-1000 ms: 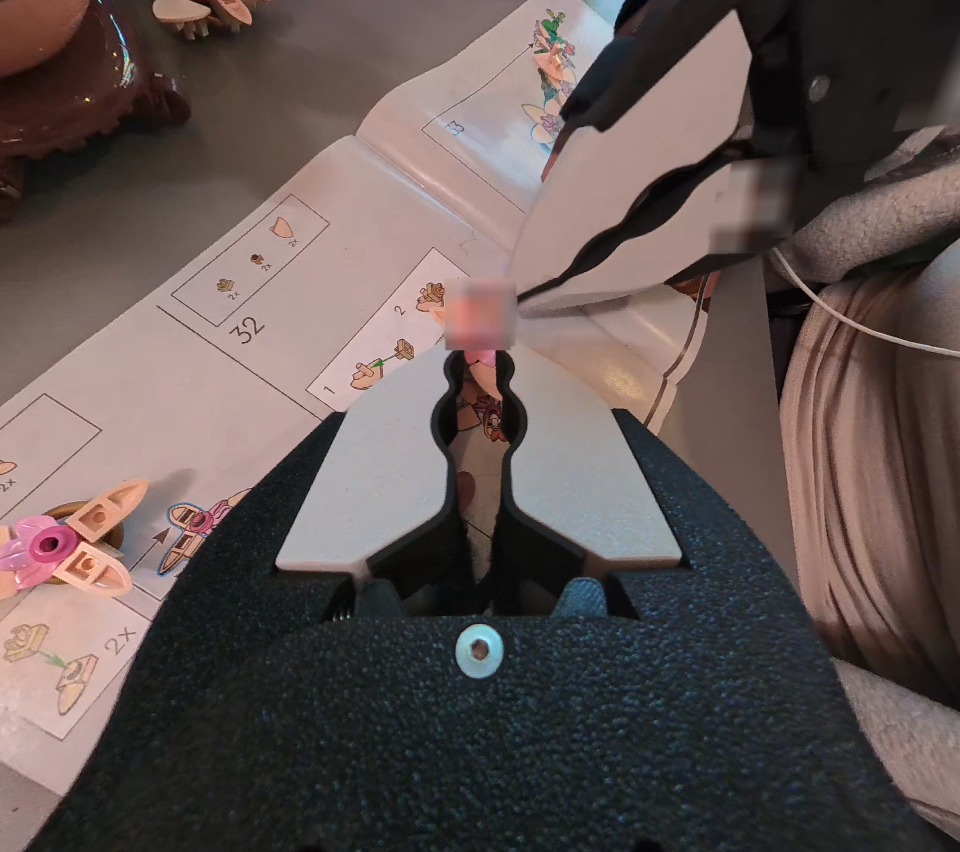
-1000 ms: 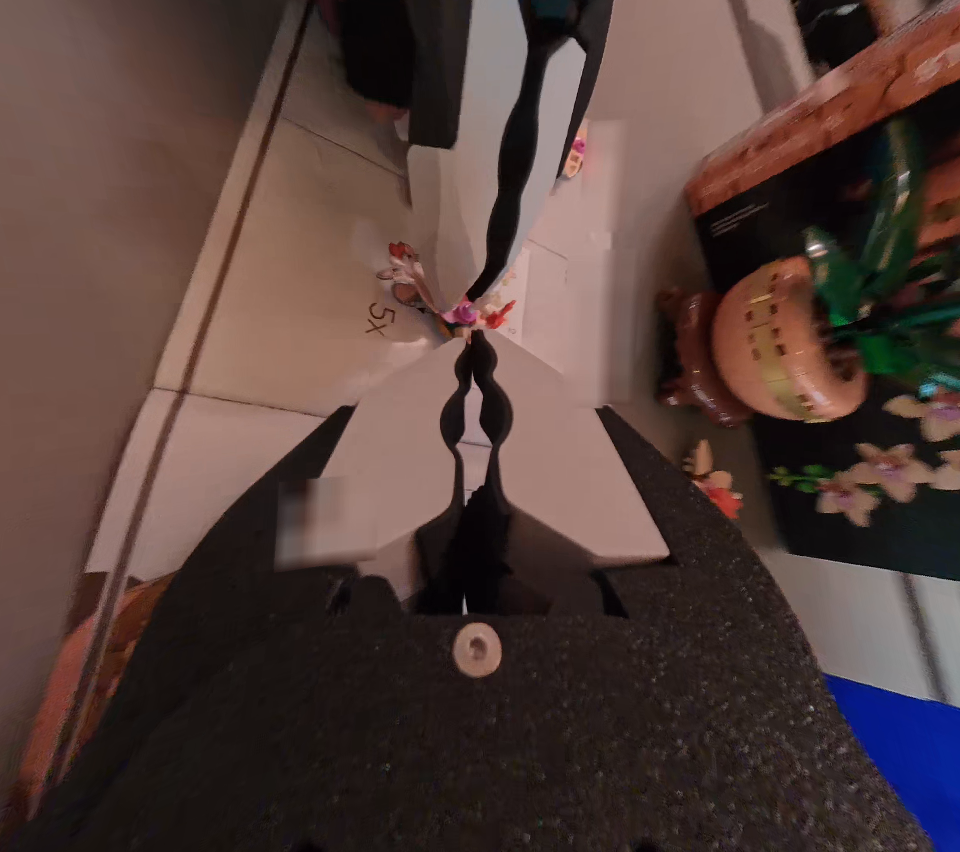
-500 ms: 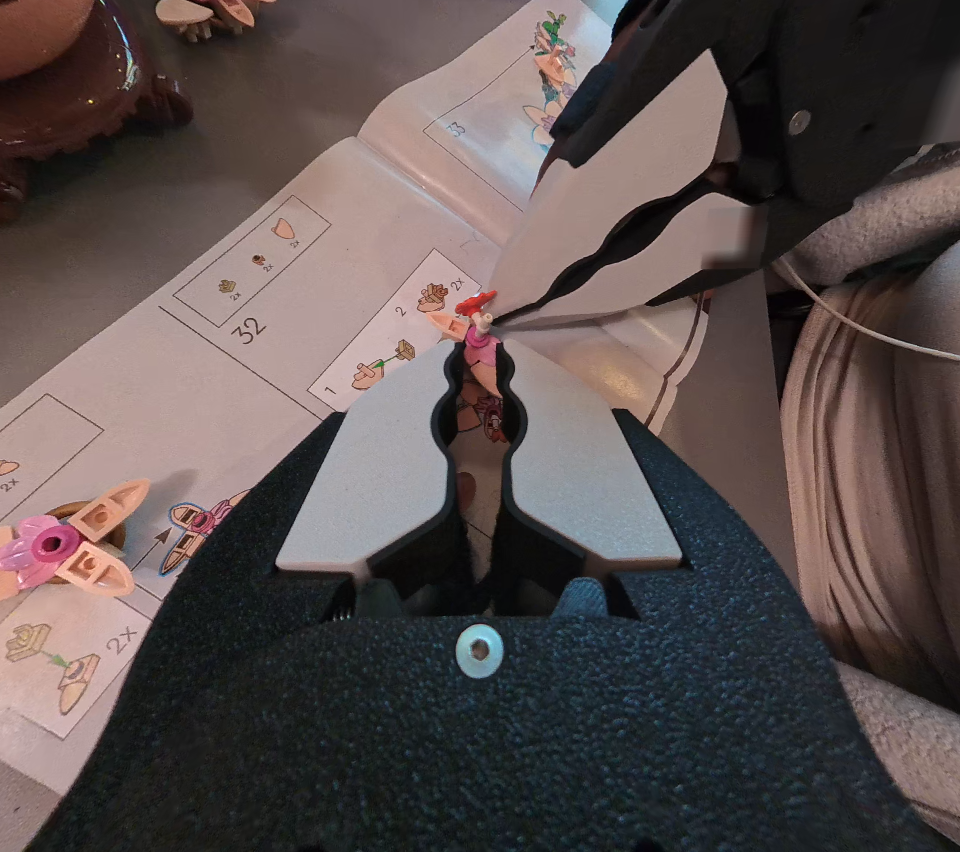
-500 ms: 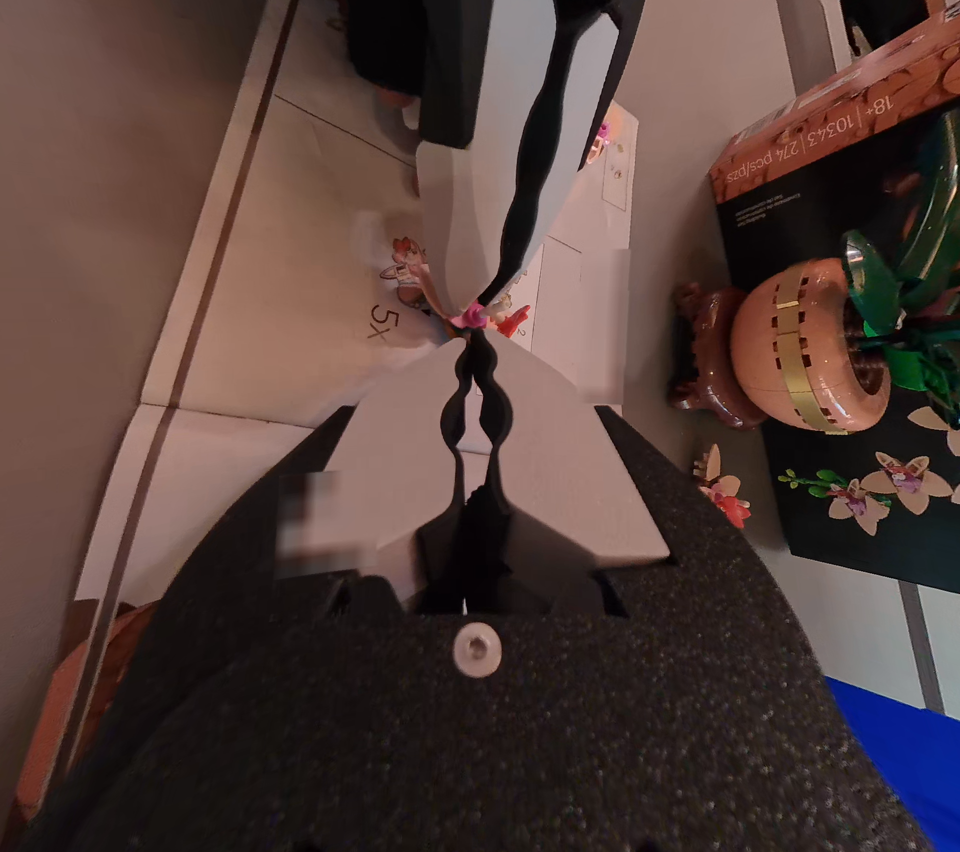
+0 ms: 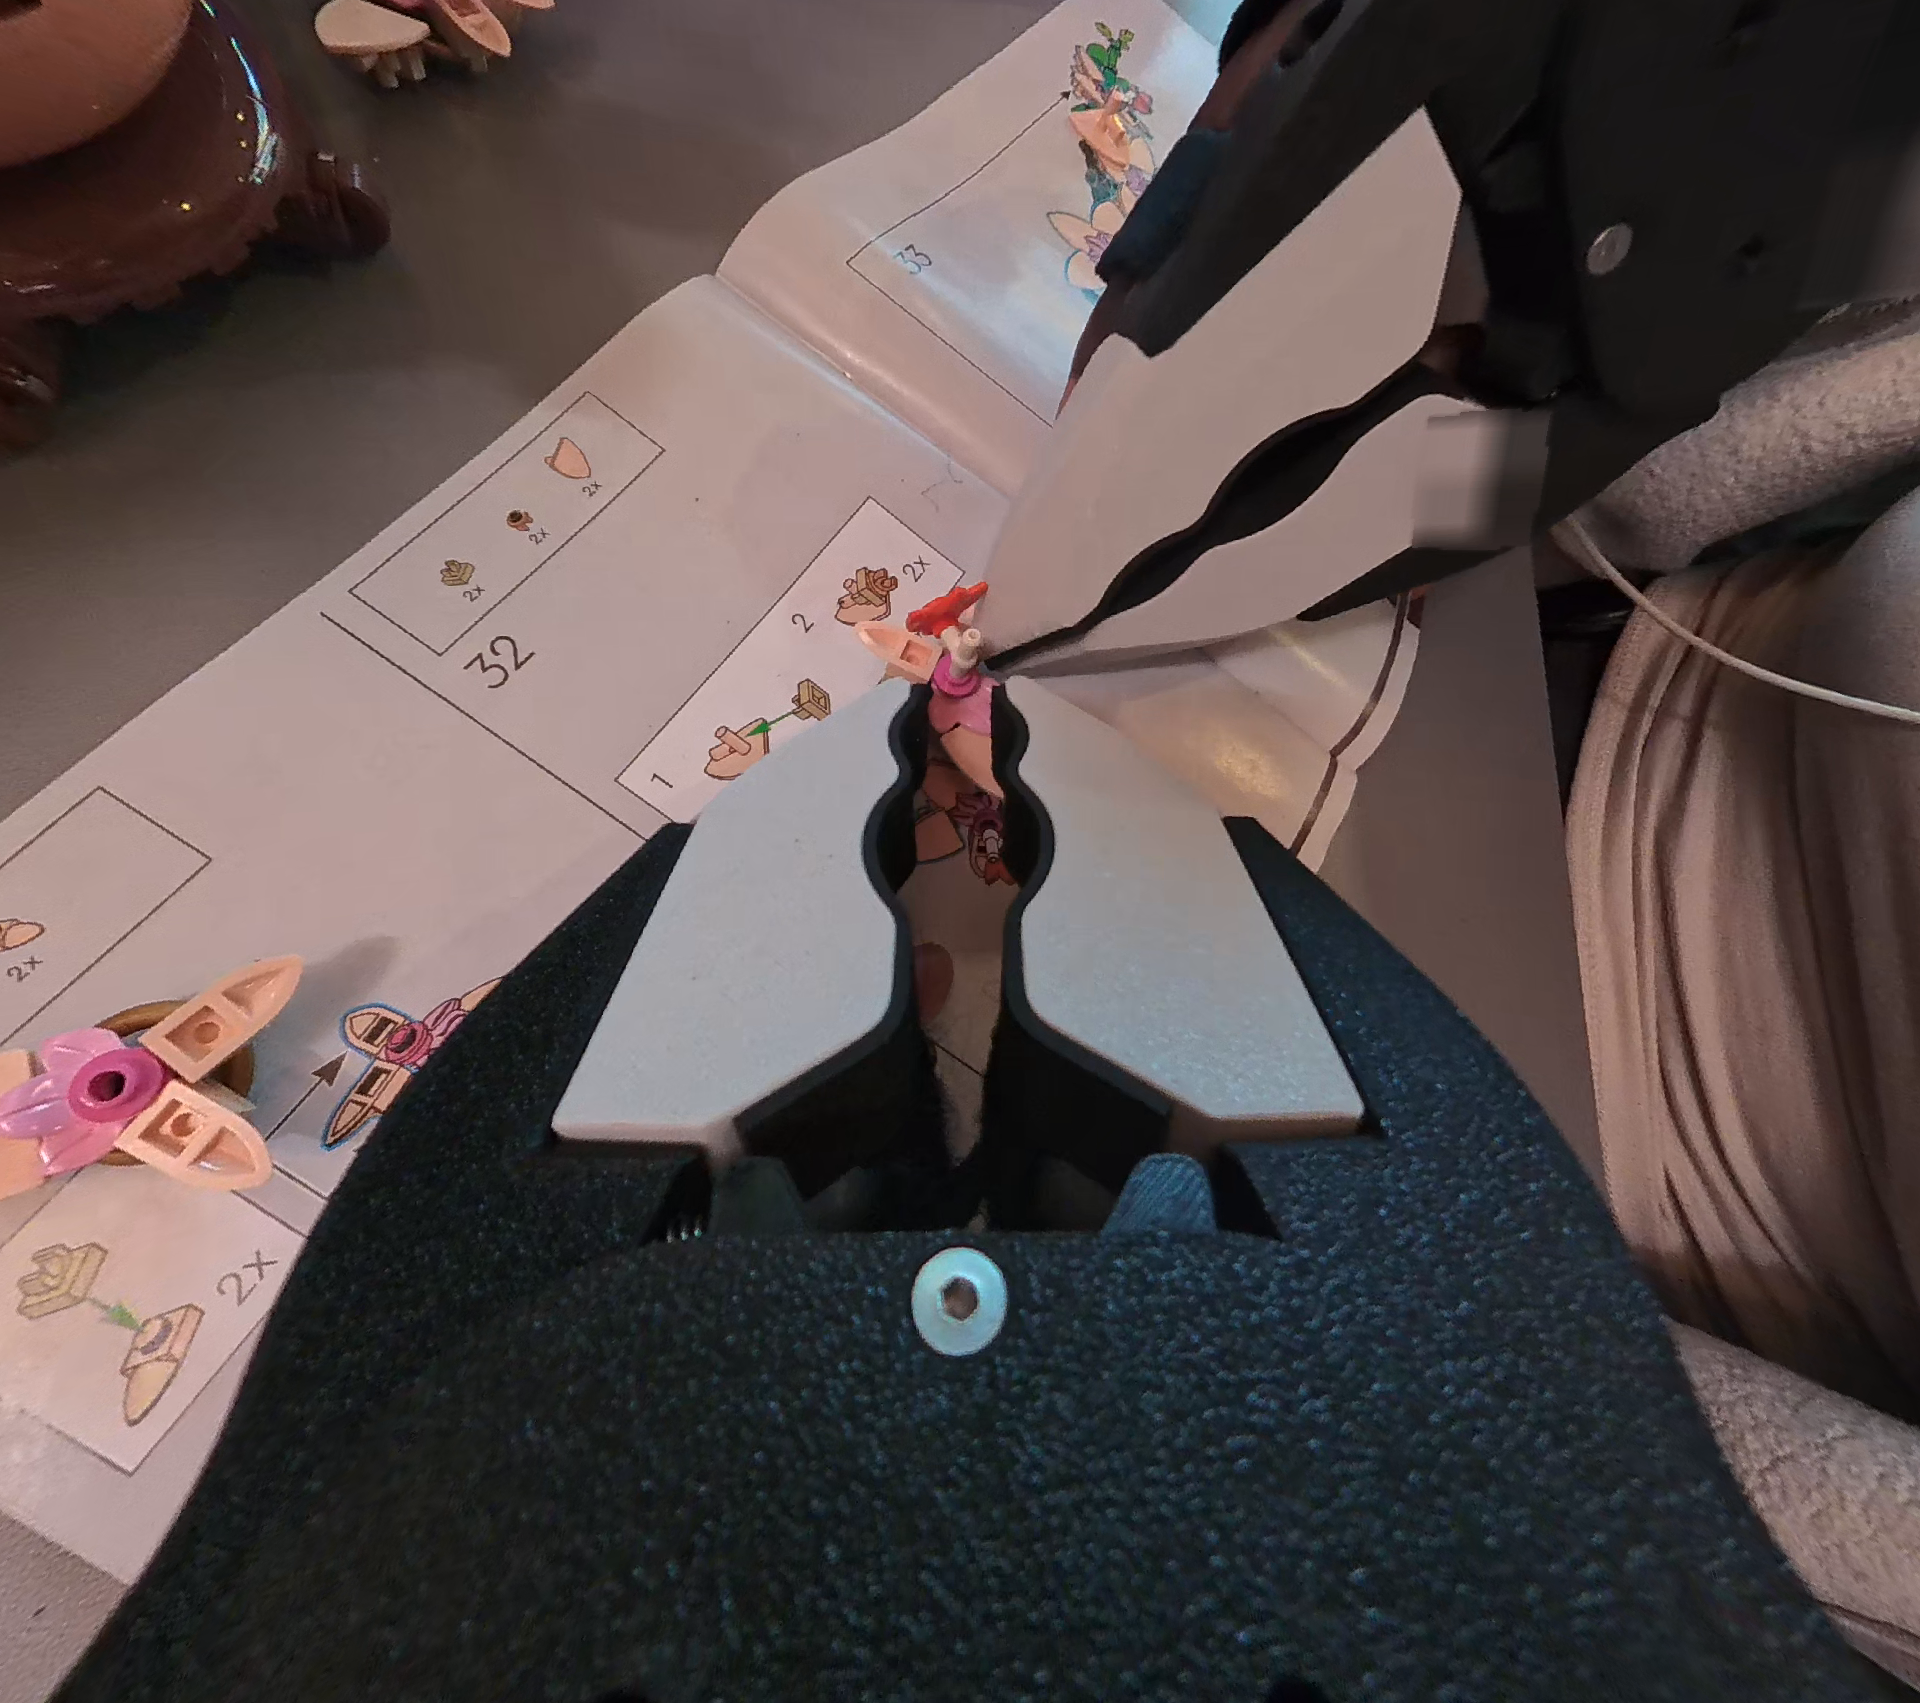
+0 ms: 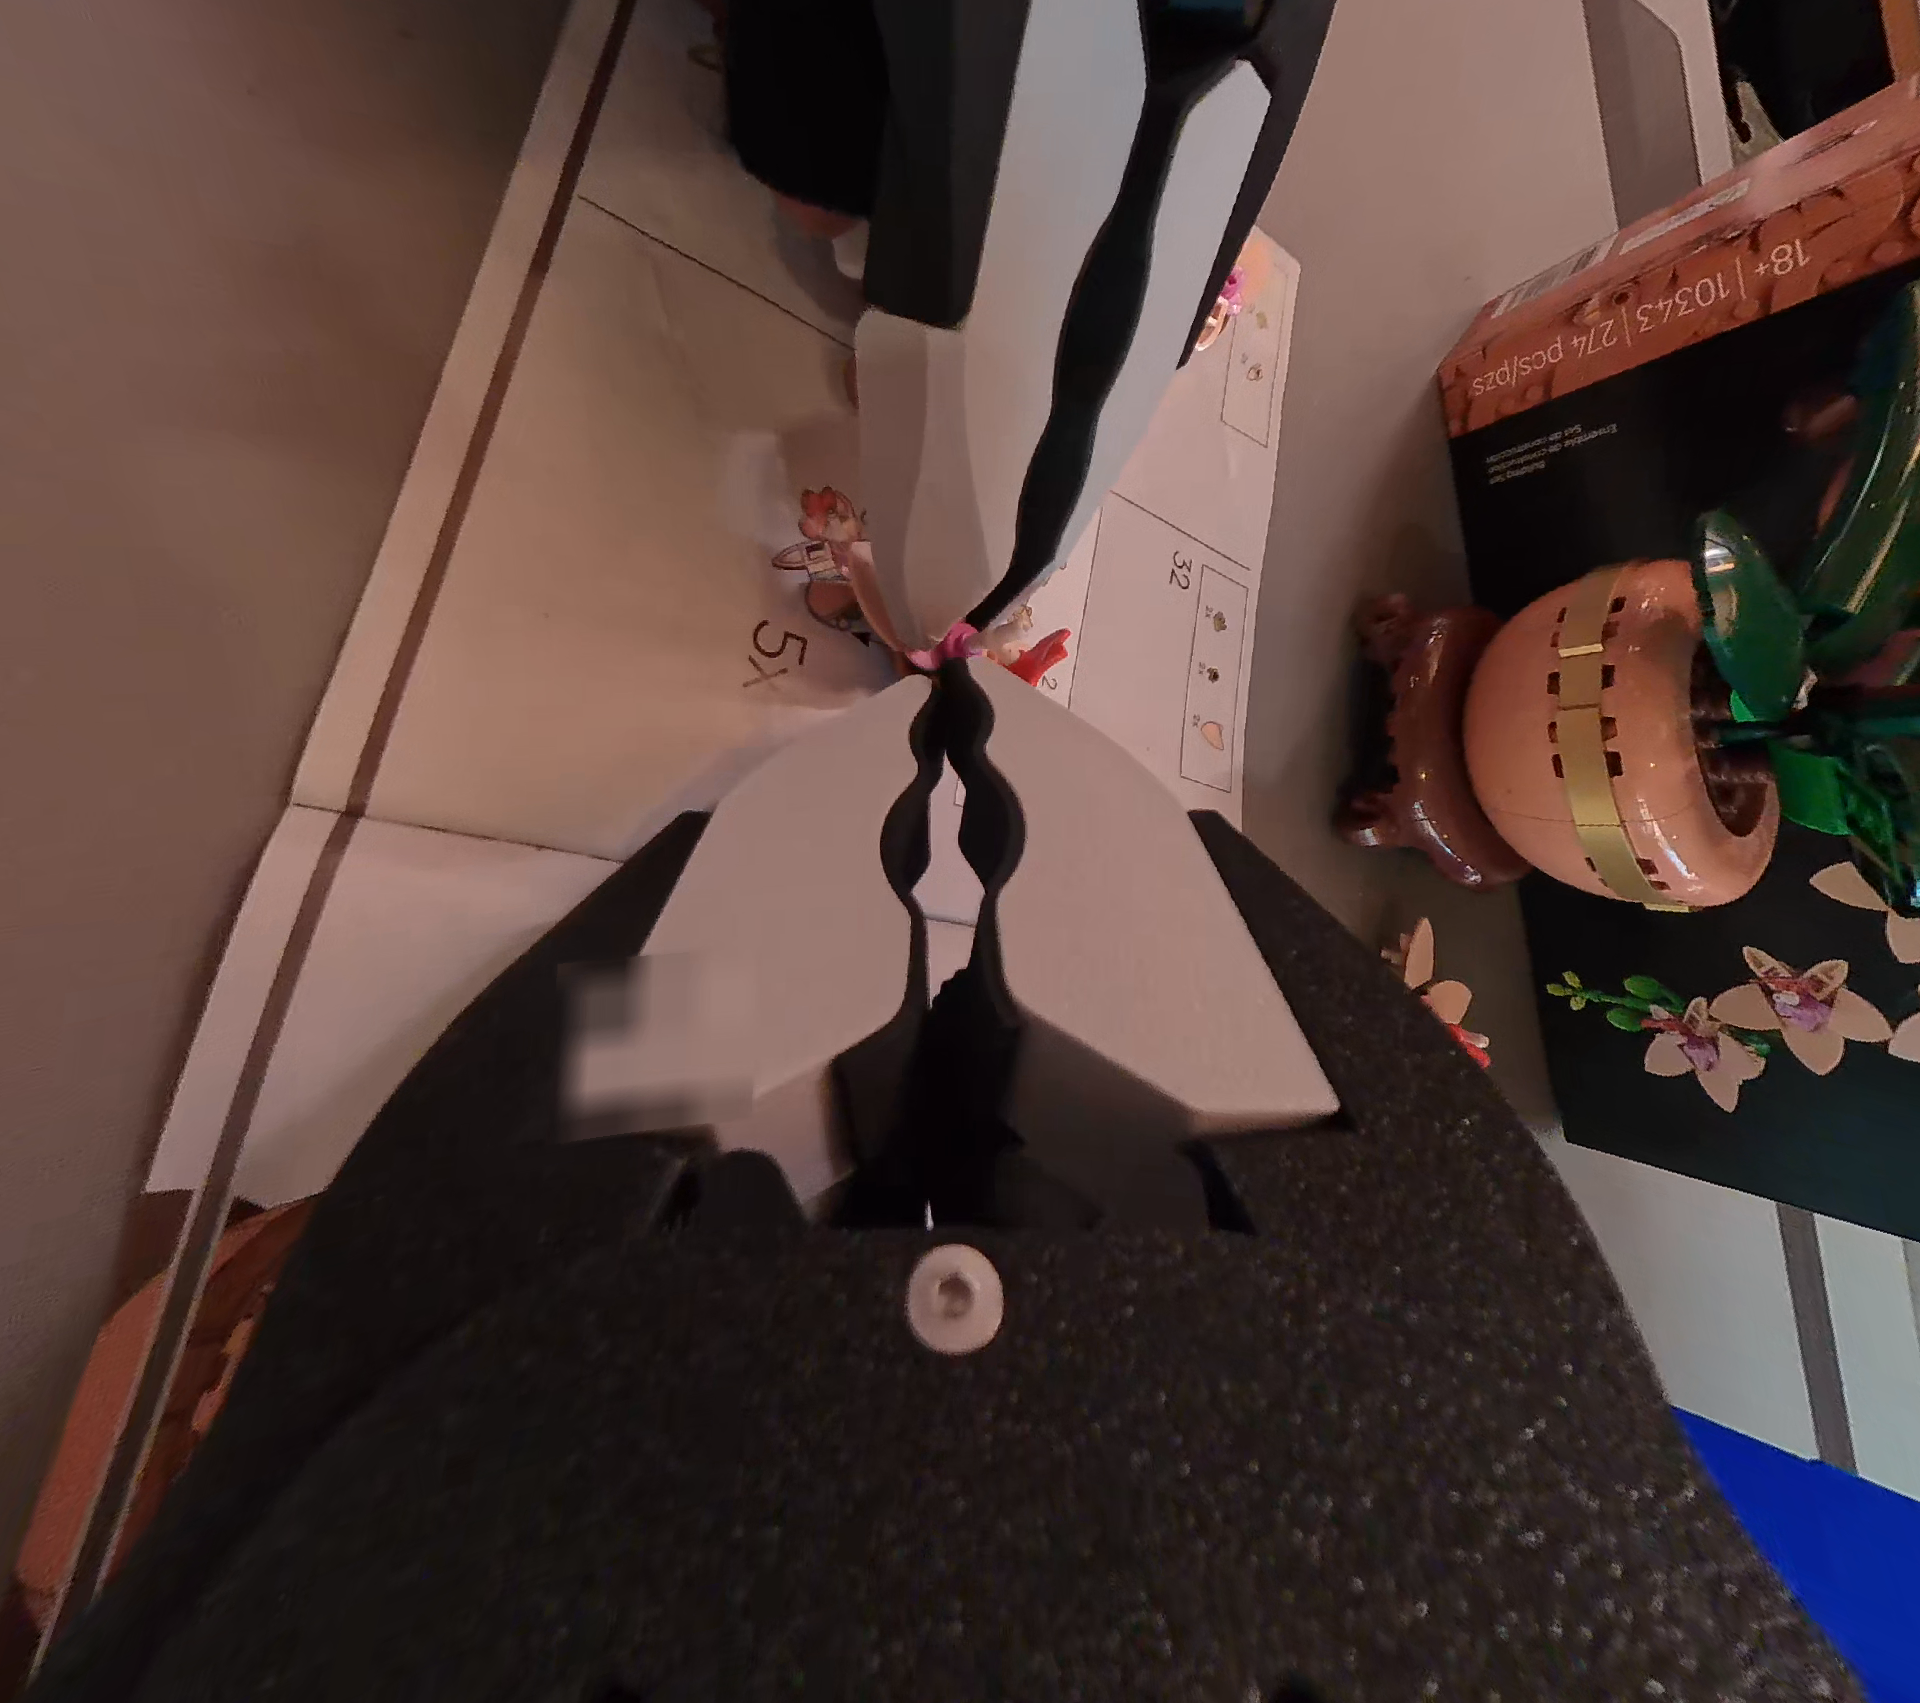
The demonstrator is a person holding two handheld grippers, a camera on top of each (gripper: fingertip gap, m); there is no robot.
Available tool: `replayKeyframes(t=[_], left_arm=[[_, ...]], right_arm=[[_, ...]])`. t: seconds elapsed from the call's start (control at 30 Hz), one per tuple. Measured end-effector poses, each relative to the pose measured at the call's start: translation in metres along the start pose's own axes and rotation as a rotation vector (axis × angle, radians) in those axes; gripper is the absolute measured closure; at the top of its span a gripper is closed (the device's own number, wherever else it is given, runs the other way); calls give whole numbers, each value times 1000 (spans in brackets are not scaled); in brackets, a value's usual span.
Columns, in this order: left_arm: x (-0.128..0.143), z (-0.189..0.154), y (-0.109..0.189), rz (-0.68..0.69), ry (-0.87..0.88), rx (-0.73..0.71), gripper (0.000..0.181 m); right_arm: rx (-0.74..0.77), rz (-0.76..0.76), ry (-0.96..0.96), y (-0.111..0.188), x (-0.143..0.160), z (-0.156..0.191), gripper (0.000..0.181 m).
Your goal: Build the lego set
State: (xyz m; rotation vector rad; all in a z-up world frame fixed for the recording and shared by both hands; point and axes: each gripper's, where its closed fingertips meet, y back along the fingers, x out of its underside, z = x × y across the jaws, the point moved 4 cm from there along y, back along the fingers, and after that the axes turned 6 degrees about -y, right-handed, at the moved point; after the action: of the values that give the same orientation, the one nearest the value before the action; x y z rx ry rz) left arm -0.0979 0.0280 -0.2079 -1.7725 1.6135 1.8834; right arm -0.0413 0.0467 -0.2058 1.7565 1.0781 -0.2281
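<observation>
Here, above the manual [image 5: 436, 718] on the table [image 5: 644, 95], my left tongs [image 5: 956, 697] pinch the flower [image 5: 951, 666] while my right tongs [image 6: 940, 666], pressed together at its pink core, seat a part; next, I judge, a careful straight push.
</observation>
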Motion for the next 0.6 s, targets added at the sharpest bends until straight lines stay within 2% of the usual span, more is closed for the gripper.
replayKeyframes(t=[0.17,0.37,0.53,0.57,0.6], left_arm=[[0,-1,0,3,-10,1,170],[0,-3,0,7,-26,11,170],[0,-4,-1,8,-40,5,170],[0,-3,0,7,-38,-1,170],[0,-3,0,5,-35,-6,170]], right_arm=[[-26,-49,-56,8,-1,-3,181],[-284,-245,-288,36,-7,-31,181],[-525,-156,-377,16,4,-25,181],[-533,-153,-420,12,3,-25,180],[-539,-146,-441,9,3,-25,168]])
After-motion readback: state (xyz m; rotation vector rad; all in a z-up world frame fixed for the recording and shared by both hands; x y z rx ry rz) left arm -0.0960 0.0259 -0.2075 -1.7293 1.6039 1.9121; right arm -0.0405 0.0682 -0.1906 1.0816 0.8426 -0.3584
